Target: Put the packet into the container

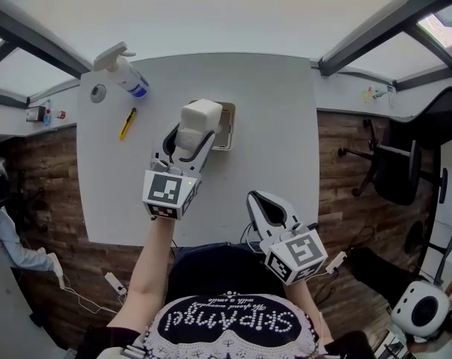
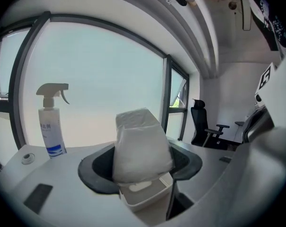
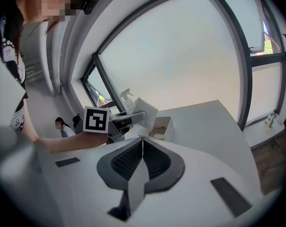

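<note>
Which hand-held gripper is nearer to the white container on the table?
Left. The left hand-held gripper holds the packet at the container; the right hand-held gripper is shut, back at the table's near edge.

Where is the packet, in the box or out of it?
Out. The left gripper holds the packet clamped between its jaws over the box, whose rim shows below it.

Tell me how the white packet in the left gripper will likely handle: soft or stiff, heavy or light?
The packet is probably soft: it bulges and creases where the left gripper pinches it. It seems light, standing upright without sagging. It should squash into the container.
</note>
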Motion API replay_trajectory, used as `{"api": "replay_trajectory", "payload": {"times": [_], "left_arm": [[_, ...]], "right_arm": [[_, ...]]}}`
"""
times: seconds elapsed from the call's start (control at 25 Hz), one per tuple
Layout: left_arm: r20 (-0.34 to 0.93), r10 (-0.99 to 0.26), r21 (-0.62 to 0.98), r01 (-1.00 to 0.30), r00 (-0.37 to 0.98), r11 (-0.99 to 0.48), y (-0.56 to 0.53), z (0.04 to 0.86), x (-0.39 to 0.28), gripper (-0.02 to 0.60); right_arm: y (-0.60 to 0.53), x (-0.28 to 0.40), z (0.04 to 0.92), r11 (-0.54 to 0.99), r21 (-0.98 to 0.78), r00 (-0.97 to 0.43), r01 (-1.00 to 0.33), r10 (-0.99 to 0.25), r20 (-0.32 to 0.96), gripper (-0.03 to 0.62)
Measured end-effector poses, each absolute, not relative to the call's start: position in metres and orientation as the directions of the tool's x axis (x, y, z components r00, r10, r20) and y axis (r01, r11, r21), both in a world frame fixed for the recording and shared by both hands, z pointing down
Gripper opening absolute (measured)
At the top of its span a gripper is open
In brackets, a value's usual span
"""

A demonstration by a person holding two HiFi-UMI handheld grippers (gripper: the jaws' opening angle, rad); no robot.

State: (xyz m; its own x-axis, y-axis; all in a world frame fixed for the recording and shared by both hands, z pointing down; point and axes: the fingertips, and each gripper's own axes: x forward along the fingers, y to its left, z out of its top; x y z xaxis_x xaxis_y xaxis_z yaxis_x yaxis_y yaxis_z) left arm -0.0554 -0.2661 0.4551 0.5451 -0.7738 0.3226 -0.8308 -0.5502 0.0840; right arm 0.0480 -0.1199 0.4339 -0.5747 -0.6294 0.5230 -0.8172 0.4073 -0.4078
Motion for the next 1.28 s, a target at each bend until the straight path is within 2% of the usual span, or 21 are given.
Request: {"api": "replay_trajectory", "payload": {"times": [0.6,1.28], "left_arm": [[0.463,-0.719,0.072,-0.831,0.518,-0.552,-0.271,0.497,-0.042,0.282],[0.651,-0.611,-0.038,-0.784,0.451,-0.62,-0.271,0.535,-0.031,0.284]], "right_arm": [[-0.121,0.047,0.439,0.401,-0.415,-0.576,-0.816,-0.621,0.532,0.015],[-0.119,0.046,0.44,0.409,-0.412,-0.579,-0.814,-0.614,0.536,0.015]]}}
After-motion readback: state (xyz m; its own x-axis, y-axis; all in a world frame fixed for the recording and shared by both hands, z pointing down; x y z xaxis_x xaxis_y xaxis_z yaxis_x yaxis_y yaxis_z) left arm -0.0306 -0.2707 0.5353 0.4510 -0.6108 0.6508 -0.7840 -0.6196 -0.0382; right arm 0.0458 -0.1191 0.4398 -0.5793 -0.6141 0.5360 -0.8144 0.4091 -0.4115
